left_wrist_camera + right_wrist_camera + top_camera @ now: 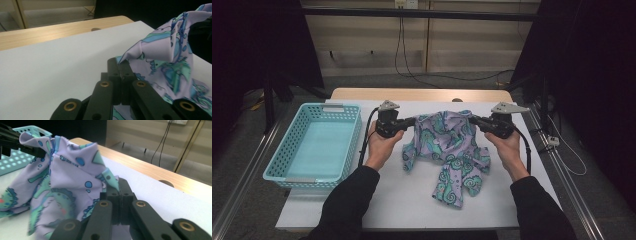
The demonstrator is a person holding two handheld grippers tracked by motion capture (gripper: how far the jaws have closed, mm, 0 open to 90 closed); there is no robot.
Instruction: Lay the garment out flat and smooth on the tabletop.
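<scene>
A lilac cloth (447,145) with teal and blue patterns hangs between my two grippers above the white table, its lower folds resting on the surface. My left gripper (413,120) is shut on the cloth's upper left corner; in the left gripper view the jaws (120,65) pinch a point of the cloth (162,57). My right gripper (472,119) is shut on the upper right corner, and in the right gripper view its jaws (119,183) clamp the cloth (65,180). The left gripper (15,142) also shows far off in that view.
A light blue plastic basket (292,165) stands at the table's left side, seen too in the right gripper view (15,157). The white table mat (412,200) lies over a wooden tabletop (422,94). Cables hang at the back wall.
</scene>
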